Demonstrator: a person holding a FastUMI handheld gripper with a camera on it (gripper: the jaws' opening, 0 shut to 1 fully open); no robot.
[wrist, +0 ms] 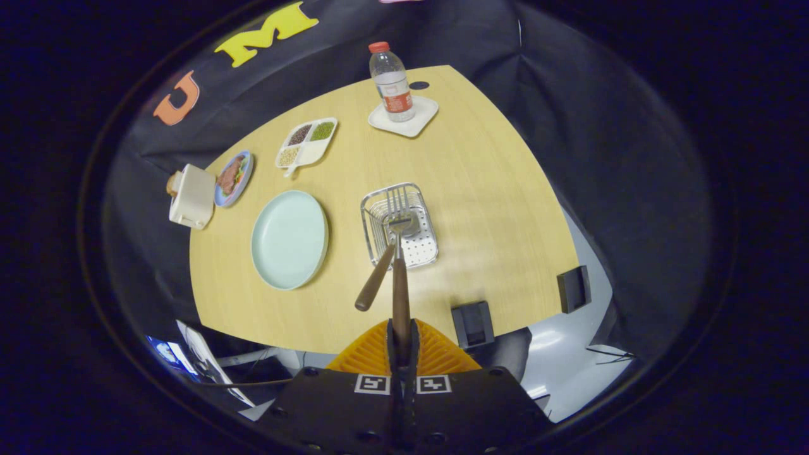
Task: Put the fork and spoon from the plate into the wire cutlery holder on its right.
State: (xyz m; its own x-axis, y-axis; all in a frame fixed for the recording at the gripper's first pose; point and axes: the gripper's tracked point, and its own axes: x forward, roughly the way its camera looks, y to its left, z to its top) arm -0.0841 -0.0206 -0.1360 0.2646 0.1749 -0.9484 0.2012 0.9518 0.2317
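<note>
My gripper (402, 332) is shut on the wooden handle of the fork (400, 284). The fork points straight ahead, and its tines (397, 199) hang over the wire cutlery holder (422, 249). The spoon (374, 281) stands in the holder with its bowl down inside. Its wooden handle leans out over the near rim, just left of the fork's handle. The pale green plate (289, 240) lies to the left of the holder with nothing on it.
Beyond the plate are a divided white dish of grains (306, 142), a small blue plate of food (234, 177) and a white toaster (191, 196). A water bottle (392, 82) stands on a white coaster far ahead. Two dark blocks (473, 323) sit at the table's near edge.
</note>
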